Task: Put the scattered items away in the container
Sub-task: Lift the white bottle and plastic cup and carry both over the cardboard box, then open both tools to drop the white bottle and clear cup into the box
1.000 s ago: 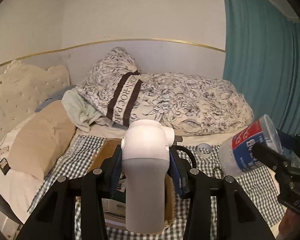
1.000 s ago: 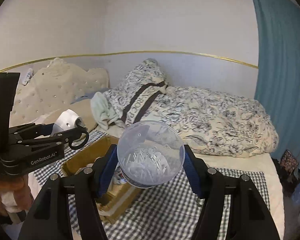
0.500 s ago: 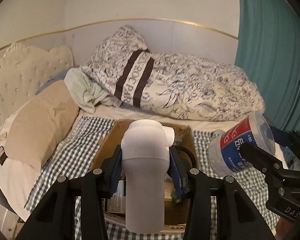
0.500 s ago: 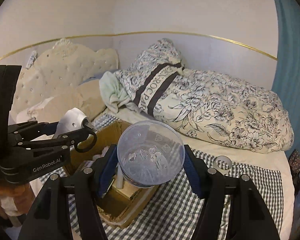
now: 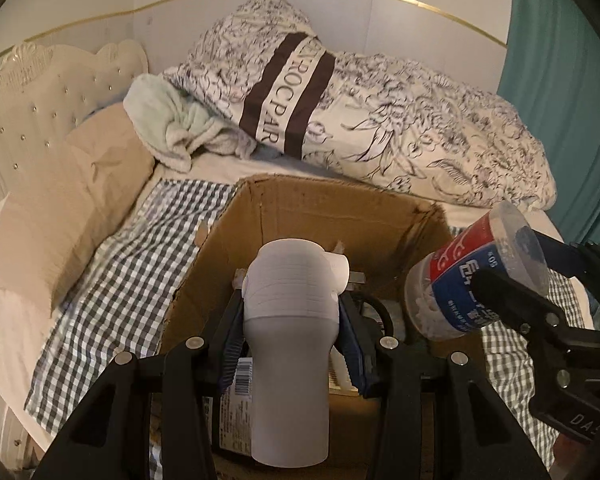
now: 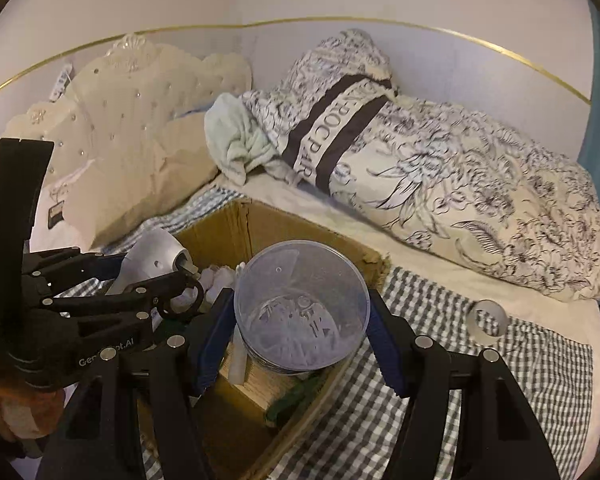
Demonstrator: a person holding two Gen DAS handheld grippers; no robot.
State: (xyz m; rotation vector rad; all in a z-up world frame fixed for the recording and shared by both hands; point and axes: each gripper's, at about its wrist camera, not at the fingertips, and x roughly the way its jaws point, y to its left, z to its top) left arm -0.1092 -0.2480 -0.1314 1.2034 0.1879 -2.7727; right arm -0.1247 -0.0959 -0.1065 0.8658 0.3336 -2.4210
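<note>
My left gripper (image 5: 294,312) is shut on a white, hair-dryer-like device (image 5: 288,380), holding it upright over the open cardboard box (image 5: 332,208). My right gripper (image 6: 302,316) is shut on a clear plastic jar (image 6: 300,280) with a red and blue label (image 5: 460,288), held over the box's right half (image 6: 284,224). In the right wrist view the left gripper (image 6: 160,280) and its white device (image 6: 152,256) hang at the box's left side. Inside the box lie white pieces, packets and a green item (image 6: 296,396). A roll of clear tape (image 6: 488,322) lies on the checked cloth, right of the box.
The box stands on a checked cloth (image 5: 132,264) spread over a bed. A floral duvet (image 5: 420,120) and a pale green towel (image 5: 172,128) lie behind it, and a beige pillow (image 5: 68,208) lies to the left. A teal curtain (image 5: 560,100) hangs on the right.
Both grippers have come down and forward with their loads, so the box now fills the lower middle of both views. Neither grip has changed.
</note>
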